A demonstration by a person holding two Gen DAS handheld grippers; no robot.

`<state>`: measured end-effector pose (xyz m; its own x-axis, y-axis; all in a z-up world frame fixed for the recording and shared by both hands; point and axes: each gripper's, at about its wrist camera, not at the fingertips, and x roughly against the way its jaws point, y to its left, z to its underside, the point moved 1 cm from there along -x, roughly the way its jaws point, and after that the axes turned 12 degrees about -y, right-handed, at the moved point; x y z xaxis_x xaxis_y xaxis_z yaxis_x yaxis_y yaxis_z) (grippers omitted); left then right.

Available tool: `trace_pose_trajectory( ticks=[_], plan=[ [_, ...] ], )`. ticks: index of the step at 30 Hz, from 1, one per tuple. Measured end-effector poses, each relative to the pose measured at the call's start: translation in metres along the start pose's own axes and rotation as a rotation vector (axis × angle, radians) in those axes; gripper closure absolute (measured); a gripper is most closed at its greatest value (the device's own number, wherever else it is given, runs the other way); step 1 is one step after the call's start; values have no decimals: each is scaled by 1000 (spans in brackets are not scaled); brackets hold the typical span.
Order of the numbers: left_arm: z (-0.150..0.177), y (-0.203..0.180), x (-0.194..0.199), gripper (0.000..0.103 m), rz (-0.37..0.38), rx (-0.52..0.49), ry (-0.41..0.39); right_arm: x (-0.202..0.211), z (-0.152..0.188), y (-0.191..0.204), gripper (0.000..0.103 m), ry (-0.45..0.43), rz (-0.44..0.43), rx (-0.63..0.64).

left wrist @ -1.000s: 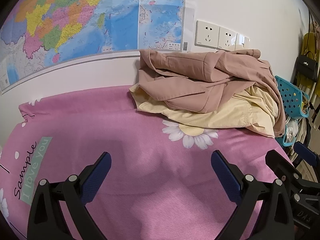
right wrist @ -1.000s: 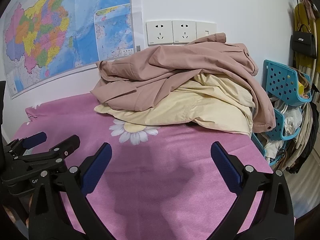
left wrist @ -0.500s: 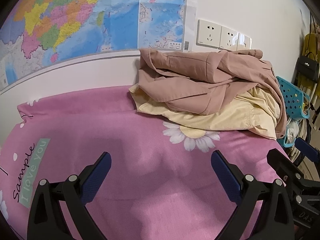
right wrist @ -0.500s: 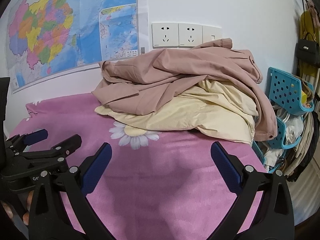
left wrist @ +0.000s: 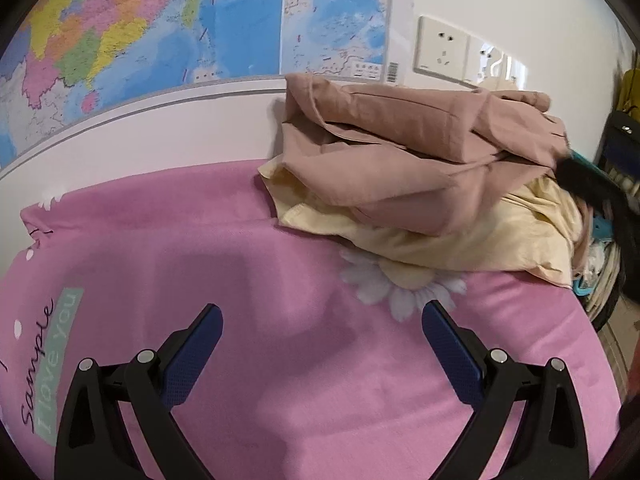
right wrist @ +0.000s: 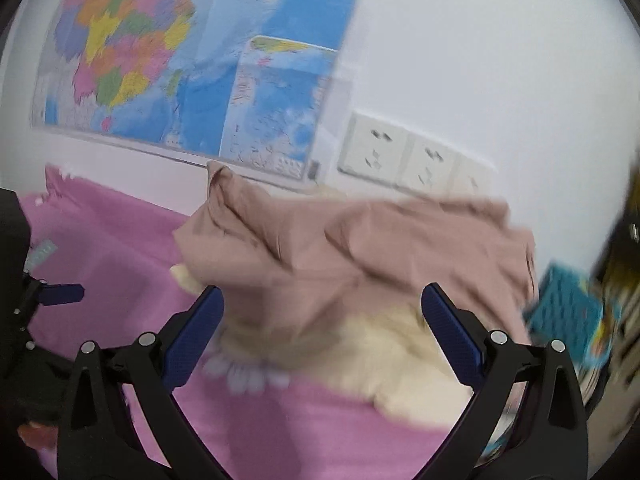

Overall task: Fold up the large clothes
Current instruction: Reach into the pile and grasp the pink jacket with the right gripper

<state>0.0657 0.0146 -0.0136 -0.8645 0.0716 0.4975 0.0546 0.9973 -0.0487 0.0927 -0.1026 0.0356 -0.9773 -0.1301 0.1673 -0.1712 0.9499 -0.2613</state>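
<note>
Both tools stand wide apart, empty. The right gripper [right wrist: 322, 316] faces the pink-brown garment [right wrist: 344, 248] heaped on a cream one [left wrist: 472, 240] against the wall; the left gripper [left wrist: 322, 332] hovers over pink bedding [left wrist: 200, 240]. Recommended: pinch only the top garment's edge.

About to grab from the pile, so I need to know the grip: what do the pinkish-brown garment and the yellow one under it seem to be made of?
The pinkish-brown garment looks like a matte woven cloth, perhaps cotton twill: it holds crisp creases and flat seams. The pale yellow garment beneath looks thinner and softer, with finer, limper wrinkles, possibly light cotton. Neither shows any sheen.
</note>
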Motion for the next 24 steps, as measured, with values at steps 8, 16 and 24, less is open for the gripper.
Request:
trace_pose_trajectory(
  ticks=[8, 16, 24],
  plan=[
    [-8, 16, -43, 7, -9, 6, 60, -107, -12, 43, 6, 76, -100, 368],
    [-7, 29, -66, 7, 11, 6, 69, -152, 6, 22, 55, 184, -150, 462],
    [-21, 35, -73, 7, 121, -32, -28, -108, -85, -61, 94, 20, -161, 152]
  ],
)
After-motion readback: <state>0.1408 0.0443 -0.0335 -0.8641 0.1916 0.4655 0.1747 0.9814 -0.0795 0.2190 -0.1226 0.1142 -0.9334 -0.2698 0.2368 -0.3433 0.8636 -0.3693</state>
